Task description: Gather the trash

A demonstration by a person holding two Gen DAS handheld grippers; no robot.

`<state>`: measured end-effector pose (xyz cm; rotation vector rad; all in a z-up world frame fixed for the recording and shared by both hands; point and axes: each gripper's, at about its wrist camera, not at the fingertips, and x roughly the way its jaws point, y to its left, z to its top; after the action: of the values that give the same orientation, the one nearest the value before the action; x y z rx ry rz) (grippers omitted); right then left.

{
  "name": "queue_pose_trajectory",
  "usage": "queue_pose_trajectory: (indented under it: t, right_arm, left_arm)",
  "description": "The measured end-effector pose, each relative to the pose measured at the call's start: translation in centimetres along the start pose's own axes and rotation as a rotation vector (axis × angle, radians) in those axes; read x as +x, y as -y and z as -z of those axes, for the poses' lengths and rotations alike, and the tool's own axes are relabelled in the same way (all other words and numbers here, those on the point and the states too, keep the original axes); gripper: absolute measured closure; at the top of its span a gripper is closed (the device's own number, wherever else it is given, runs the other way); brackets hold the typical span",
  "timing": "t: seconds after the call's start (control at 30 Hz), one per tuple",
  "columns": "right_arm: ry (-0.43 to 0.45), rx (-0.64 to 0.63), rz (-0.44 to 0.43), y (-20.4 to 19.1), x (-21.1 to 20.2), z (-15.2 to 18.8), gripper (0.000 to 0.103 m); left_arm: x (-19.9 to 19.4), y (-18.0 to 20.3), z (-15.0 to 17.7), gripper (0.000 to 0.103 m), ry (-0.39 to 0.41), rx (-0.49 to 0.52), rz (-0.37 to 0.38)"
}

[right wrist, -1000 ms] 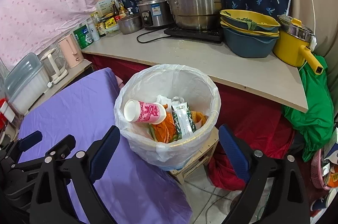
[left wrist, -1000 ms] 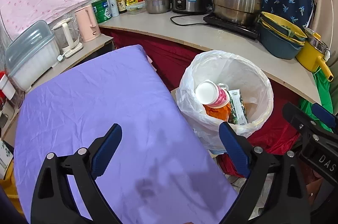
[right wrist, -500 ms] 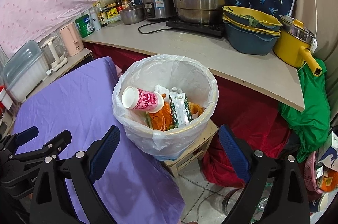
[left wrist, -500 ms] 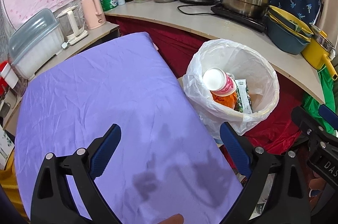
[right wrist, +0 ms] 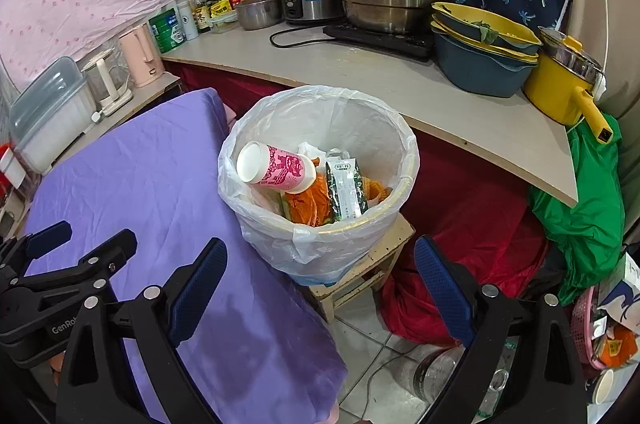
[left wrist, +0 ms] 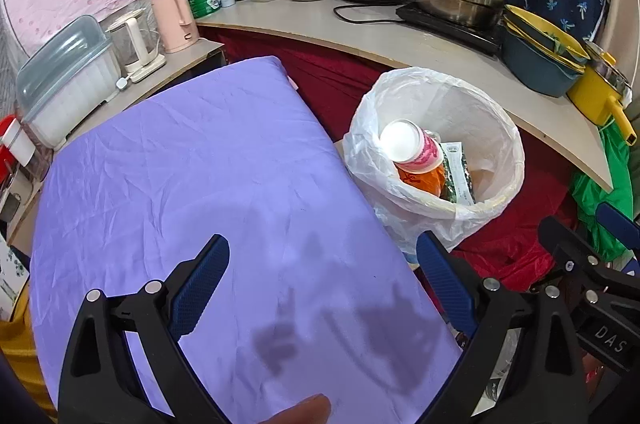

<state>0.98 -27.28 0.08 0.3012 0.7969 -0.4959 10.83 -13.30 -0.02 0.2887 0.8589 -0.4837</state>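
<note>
I am seeing both views pull back from the trash bin (right wrist: 320,180) since a second ago: in the left wrist view more of the purple cloth (left wrist: 192,184) is filling the frame now and the bin (left wrist: 436,160) is sitting further toward the upper right, while in the right wrist view the bin is lying further out beyond the fingers than before. A fingertip (left wrist: 304,410) is showing at the bottom edge of the left view, which was not there a second ago.

The trash is lying inside the bin's white liner: a pink paper cup (right wrist: 276,168) on its side, an orange wrapper (right wrist: 310,204) under it and a green and white packet (right wrist: 346,190) beside it. The right wrist view is showing me the small wooden stool (right wrist: 360,264) under the bin, the tiled floor and a clear bottle (right wrist: 440,372) lying there; the left view is hiding these behind the cloth-covered table. The left view is giving me the wide bare spread of the cloth instead.

I am holding the left gripper (left wrist: 322,280) above the cloth, its blue fingers (left wrist: 200,284) spread wide apart with nothing between them. The right gripper (right wrist: 320,284) is hovering just beside the table's edge, pointing at the bin, its fingers equally wide apart and empty.
</note>
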Motion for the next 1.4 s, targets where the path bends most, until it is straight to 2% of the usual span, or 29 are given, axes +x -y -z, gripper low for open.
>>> queue_pose_trajectory:
  t: [0.3, 1.4]
  right_arm:
    - [-0.007, -0.001, 0.006, 0.08, 0.0, 0.11, 0.012]
    - [0.018, -0.024, -0.002, -0.05, -0.89, 0.55, 0.012]
  left_arm:
    - [-0.16, 0.36, 0.02, 0.013, 0.005, 0.019, -0.01]
    - [-0.59, 0.67, 0.74, 0.013, 0.019, -0.015, -0.018]
